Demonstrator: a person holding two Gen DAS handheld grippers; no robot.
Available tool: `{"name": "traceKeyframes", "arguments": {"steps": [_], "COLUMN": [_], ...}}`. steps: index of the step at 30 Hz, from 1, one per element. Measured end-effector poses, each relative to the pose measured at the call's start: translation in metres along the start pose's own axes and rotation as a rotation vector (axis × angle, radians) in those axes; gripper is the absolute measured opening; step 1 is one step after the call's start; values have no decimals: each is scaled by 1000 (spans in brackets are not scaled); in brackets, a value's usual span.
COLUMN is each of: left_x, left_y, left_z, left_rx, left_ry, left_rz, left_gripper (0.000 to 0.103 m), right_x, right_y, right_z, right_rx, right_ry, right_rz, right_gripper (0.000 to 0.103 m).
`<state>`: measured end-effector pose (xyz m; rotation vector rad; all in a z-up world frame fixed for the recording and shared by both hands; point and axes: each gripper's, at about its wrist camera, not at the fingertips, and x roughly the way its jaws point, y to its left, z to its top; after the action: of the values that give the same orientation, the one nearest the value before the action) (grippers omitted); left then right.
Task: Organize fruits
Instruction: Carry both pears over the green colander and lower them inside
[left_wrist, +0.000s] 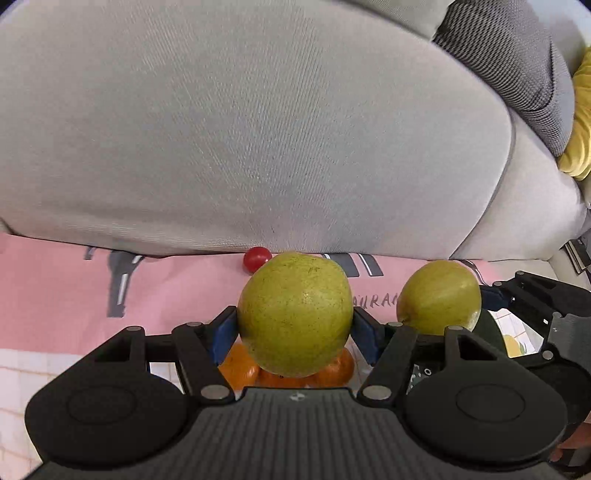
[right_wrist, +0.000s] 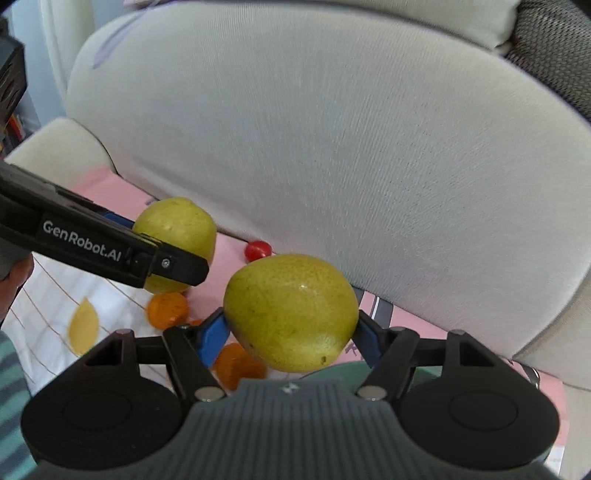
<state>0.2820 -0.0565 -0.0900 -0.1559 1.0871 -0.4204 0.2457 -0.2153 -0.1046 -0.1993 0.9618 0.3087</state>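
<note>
Left wrist view: sofa cushion (left_wrist: 258, 122) behind, pink cloth (left_wrist: 55, 295) below. Left gripper (left_wrist: 294, 328) pinching green pear (left_wrist: 295, 314) across its widest girth, lifted above oranges (left_wrist: 240, 369); cherry tomato (left_wrist: 256, 258) at cloth's far edge. Right gripper (right_wrist: 291, 332) clamped on second pear (right_wrist: 291, 312), likewise raised. Probably firm, fairly heavy, smooth-skinned, bruisable: best held mid-belly, gently.

**Surfaces and finishes**

Sofa cushion (left_wrist: 258, 129): woven grey cloth, matt, ribbed. Green pears (left_wrist: 295, 314) (right_wrist: 291, 312): speckled skin, faint sheen. Cherry tomato (right_wrist: 258, 250), 11 o'clock of the nearer pear: glossy. Gripper body (right_wrist: 280, 435): matt black ridged plastic, metal pins.
</note>
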Motion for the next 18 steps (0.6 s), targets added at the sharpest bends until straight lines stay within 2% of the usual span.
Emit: {"name": "traceKeyframes", "arguments": {"steps": [11, 18], "left_x": [-57, -79], "left_y": [-31, -55], "left_z": [-31, -57], "left_rx": [53, 101], "left_ry": [-59, -53], "left_rz": [8, -8], "left_gripper": [75, 75], "right_x": [-67, -93], "right_y": [22, 27], "right_z": [-24, -49], "right_rx": [70, 114], "right_ry": [-70, -86], "right_rz": [8, -7], "right_gripper": [68, 68]}}
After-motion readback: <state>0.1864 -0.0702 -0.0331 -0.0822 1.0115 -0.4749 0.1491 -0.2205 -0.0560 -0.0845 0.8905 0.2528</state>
